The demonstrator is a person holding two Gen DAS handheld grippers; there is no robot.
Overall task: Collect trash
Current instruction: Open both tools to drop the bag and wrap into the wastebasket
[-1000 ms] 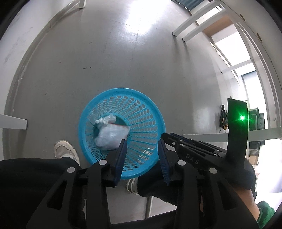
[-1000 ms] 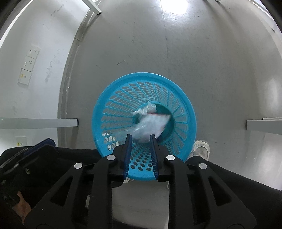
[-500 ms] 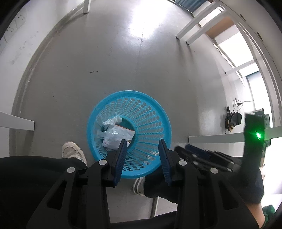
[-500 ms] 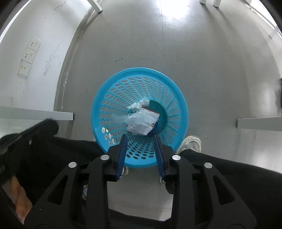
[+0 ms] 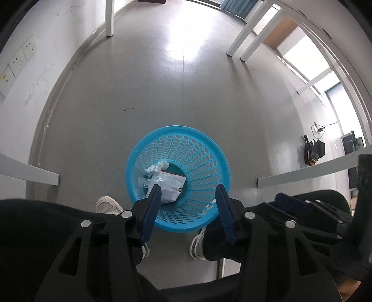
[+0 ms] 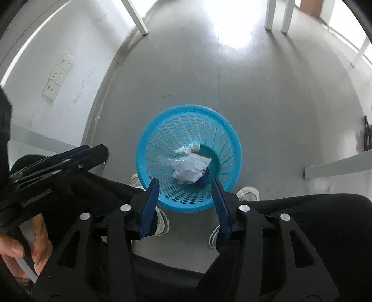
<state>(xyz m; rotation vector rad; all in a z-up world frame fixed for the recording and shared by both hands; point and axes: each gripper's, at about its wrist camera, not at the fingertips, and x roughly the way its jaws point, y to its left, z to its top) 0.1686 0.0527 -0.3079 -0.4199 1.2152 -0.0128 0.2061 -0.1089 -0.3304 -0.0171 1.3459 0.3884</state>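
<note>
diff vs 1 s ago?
The right tongs and left tongs have pulled up from the blue basket, which looks smaller now; both jaws are opening, nothing between them. The clear plastic bag has settled onto the basket's bottom. The basket itself hasn't moved.

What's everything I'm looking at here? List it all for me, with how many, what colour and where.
Basket: one, blue, perforated, standing on the floor between the person's feet.
Trash: crumpled clear plastic and a white packet with a red edge, at the basket's bottom.
Floor: grey, glossy.
Wall sockets: three white plates, on the white wall at left.
Furniture legs: white, several, at the far end of the floor.
Dark clutter: black, by the right wall; too small to identify.
Shoes: two, white.
Trousers: black.
Left hand-held gripper: black, blue pads, jaws opening, nothing between them.
Right hand-held gripper: same colours, jaws opening, nothing between them.
</note>
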